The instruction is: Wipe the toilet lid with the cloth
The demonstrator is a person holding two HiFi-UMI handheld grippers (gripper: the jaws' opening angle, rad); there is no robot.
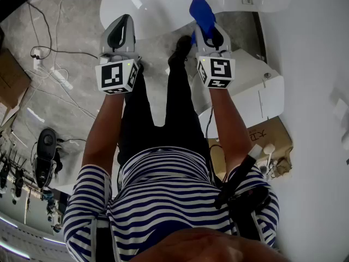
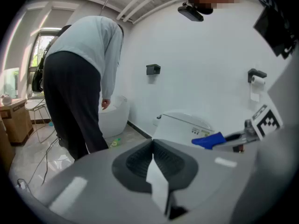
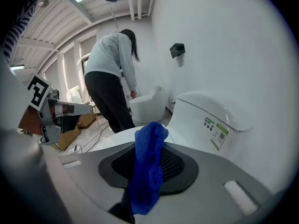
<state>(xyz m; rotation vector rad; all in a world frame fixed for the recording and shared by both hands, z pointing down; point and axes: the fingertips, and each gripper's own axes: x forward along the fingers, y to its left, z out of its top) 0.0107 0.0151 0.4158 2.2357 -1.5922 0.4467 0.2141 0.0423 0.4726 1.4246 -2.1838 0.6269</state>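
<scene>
The white toilet lid (image 1: 143, 4) lies shut at the top of the head view, in front of my feet. My right gripper (image 1: 210, 30) hovers over the lid's right edge, shut on a blue cloth (image 1: 203, 11) that sticks up from its jaws. In the right gripper view the cloth (image 3: 148, 164) hangs between the jaws, with the lid (image 3: 114, 141) and tank (image 3: 212, 125) behind it. My left gripper (image 1: 121, 26) is held level to the left, shut with nothing in it (image 2: 153, 161). From there I see the toilet (image 2: 180, 125) and the cloth (image 2: 209, 140).
Another person (image 2: 81, 78) bends over a second white toilet (image 2: 113, 118) further along the wall. Cables (image 1: 49, 53) trail over the grey floor at left. A white fixture (image 1: 256, 91) and a cardboard box (image 1: 272, 135) stand at right, beside the white wall.
</scene>
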